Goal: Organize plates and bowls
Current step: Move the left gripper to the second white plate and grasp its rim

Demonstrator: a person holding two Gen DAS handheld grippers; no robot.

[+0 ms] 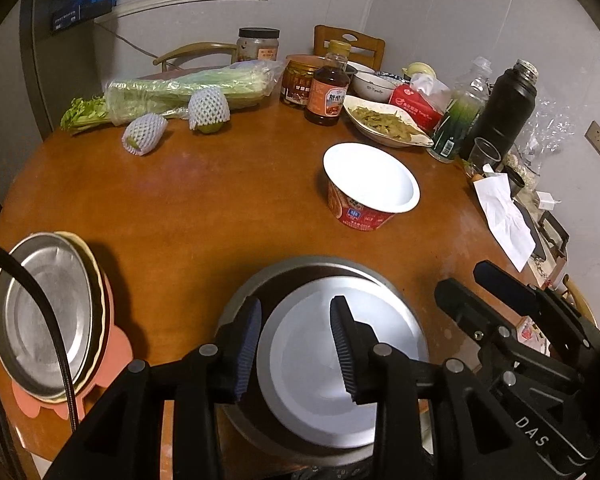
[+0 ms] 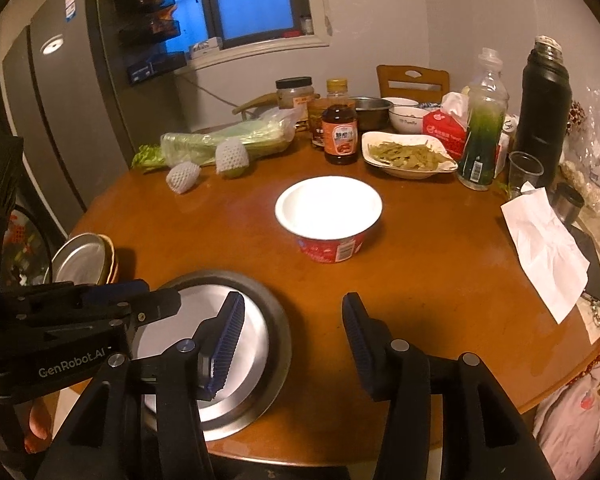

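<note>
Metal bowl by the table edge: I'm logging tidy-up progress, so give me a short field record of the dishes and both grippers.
nearest dish: metal bowl with a white plate inside
plate stack: metal plate on top, at the table's left edge
loose bowl: empty red noodle bowl, mid-table
left gripper: open, above the plate
right gripper: open, empty

- The worktop (image 2: 440, 264) is glossy varnished wood.
- The nested bowls (image 1: 340, 360) are smooth brushed metal.
- The noodle cup (image 2: 328, 216) is printed paper, white inside.
- The fingers (image 1: 342, 344) have ribbed blue pads.
</note>
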